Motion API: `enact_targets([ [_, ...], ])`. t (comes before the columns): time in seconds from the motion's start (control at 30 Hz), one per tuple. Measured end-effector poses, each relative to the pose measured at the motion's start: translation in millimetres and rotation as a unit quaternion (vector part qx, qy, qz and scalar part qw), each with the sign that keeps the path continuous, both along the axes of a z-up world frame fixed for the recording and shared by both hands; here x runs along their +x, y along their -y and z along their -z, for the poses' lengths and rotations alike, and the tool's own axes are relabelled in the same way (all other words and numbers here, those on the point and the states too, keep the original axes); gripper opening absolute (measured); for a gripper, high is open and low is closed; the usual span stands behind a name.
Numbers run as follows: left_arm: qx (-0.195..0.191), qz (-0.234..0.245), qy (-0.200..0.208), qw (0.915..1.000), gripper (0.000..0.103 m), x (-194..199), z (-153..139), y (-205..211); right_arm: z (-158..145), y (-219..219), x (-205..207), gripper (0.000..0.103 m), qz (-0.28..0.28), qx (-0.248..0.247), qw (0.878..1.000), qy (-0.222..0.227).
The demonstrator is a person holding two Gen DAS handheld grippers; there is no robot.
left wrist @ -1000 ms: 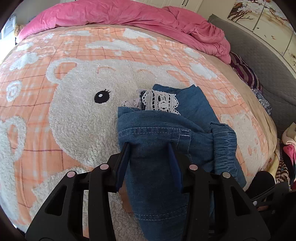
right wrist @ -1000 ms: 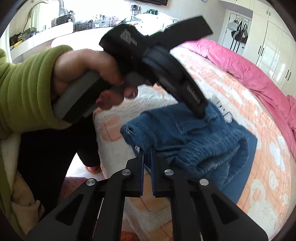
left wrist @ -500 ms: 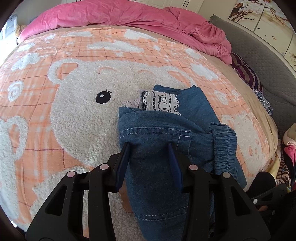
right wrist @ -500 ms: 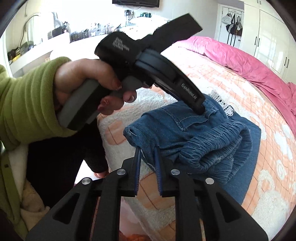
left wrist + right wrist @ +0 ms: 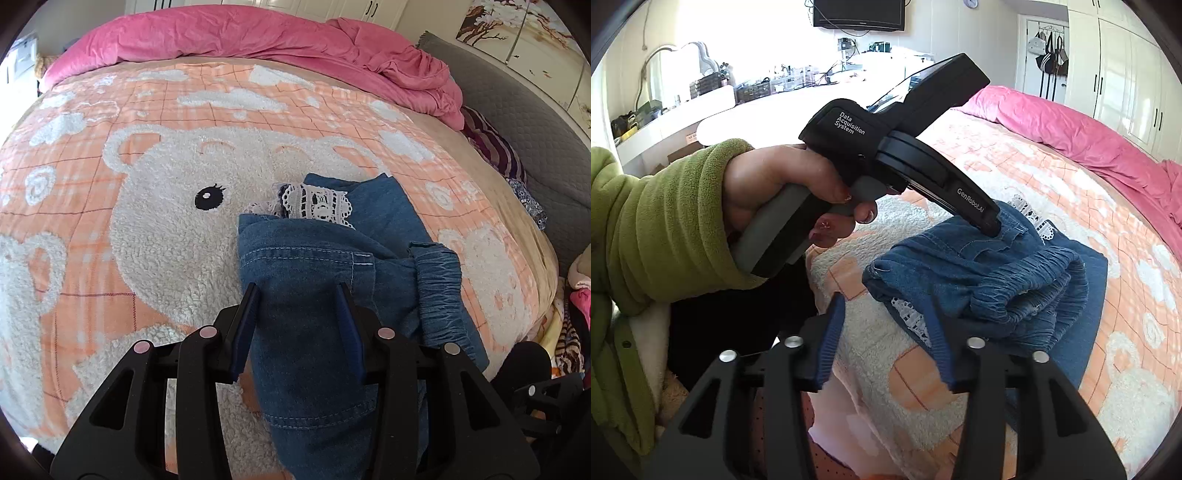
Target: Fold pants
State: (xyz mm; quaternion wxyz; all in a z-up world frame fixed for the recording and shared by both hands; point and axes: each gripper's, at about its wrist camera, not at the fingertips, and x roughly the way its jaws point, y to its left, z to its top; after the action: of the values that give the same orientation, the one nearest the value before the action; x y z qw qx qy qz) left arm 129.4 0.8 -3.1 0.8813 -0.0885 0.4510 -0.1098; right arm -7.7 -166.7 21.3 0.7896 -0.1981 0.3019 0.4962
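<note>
**Folded denim pants on a bed, both tongs spread open**

A wide bed fills both views, covered by an orange checked blanket with a fluffy white bear, and a pink quilt bunched along its far end. Near the bed's front edge lie the pants, blue denim, already doubled into a thick bundle with the gathered waistband on one side and white lace trim showing at the far end.

The left tongs hang over the top denim layer, fingers spread apart on either side of it and not pinching; the right-wrist view shows their tip touching the bundle's top. The right tongs are also wide open, just off the bundle's near corner, holding nothing.

The fold looks nearly finished. To do this step well, press the top layer flat, square its edges over the layer beneath, and tuck the loose waistband in before lifting away, so the bulky bundle does not spring open.
</note>
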Motion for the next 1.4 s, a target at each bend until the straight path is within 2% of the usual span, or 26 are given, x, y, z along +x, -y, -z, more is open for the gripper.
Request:
enact_targets([
  [0.33, -0.009, -0.006, 0.008, 0.9999, 0.034, -9.1, -9.1, -2.5, -4.6, 4.8, -10.7, 0.059, 0.014, 0.006, 1.000, 0.009],
  [0.4, -0.009, -0.007, 0.011, 0.9999, 0.038, -11.1, -12.2, -3.1, -6.3, 5.3, -11.5, 0.059, 0.016, 0.008, 1.000, 0.009],
  [0.47, -0.011, -0.008, 0.014, 0.9998, 0.040, -13.6, -15.2, -3.2, -4.2, 5.0, -12.4, 0.066, 0.021, 0.009, 1.000, 0.011],
  [0.53, -0.010, -0.008, 0.018, 0.9998, 0.041, -16.1, -18.6, -2.5, -4.3, 5.7, -12.3, 0.068, 0.025, 0.010, 1.000, 0.013],
  [0.73, -0.012, -0.007, 0.028, 0.9995, 0.050, -24.3, -28.7, -0.1, -8.4, 9.0, -11.9, 0.074, 0.040, 0.020, 0.999, 0.017],
  [0.8, -0.010, -0.009, 0.031, 0.9994, 0.059, -26.5, -32.4, 1.0, -10.3, 10.8, -12.0, 0.077, 0.048, 0.024, 0.998, 0.018],
  [1.1, -0.013, -0.018, 0.040, 0.9989, 0.072, -35.2, -42.7, 1.8, -17.4, 20.1, -11.0, 0.079, 0.072, 0.044, 0.996, 0.026],
  [1.17, -0.015, -0.022, 0.043, 0.9987, 0.073, -37.4, -44.5, 1.3, -19.6, 23.7, -10.4, 0.089, 0.079, 0.052, 0.995, 0.026],
  [1.33, -0.013, -0.027, 0.048, 0.9984, 0.079, -42.9, -49.7, 1.6, -27.4, 30.7, -9.2, 0.089, 0.091, 0.073, 0.993, 0.030],
  [1.4, -0.011, -0.029, 0.049, 0.9983, 0.085, -44.8, -51.5, 1.9, -30.2, 33.5, -8.6, 0.089, 0.097, 0.077, 0.992, 0.034],
])
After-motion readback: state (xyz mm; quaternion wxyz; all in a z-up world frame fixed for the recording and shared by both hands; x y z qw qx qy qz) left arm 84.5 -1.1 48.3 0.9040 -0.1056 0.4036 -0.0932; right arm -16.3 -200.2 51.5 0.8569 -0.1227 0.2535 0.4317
